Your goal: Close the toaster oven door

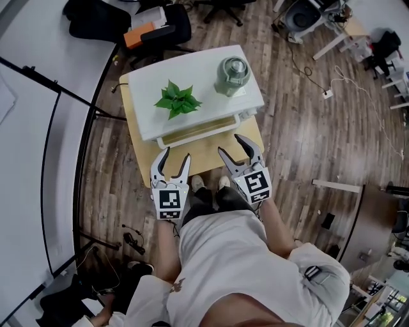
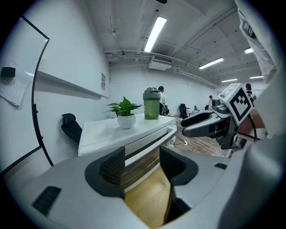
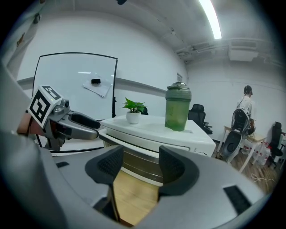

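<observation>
Now, on the bench (image 1: pixel 192 156) stands the oven (image 1: pixel 204 76), its door (image 1: pixel 198 131) looking already shut or almost so, and the left claw (image 1: pixel 176 154) and right claw (image 1: pixel 229 144) hang just before it, each narrowly apart and empty, so little seems left.

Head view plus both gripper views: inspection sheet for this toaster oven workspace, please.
Surface: small wooden table, bare in front of the oven.
Job's things: white toaster oven; door appears shut, handle near its top edge.
Clutter: potted plant and green lidded bottle on the oven's top.
Grippers: left gripper and right gripper open, nothing between the pads, just short of the oven front.
Cables: thin cable runs over the wood floor to a white plug block.
Surroundings: whiteboard, office chair, desk.
</observation>
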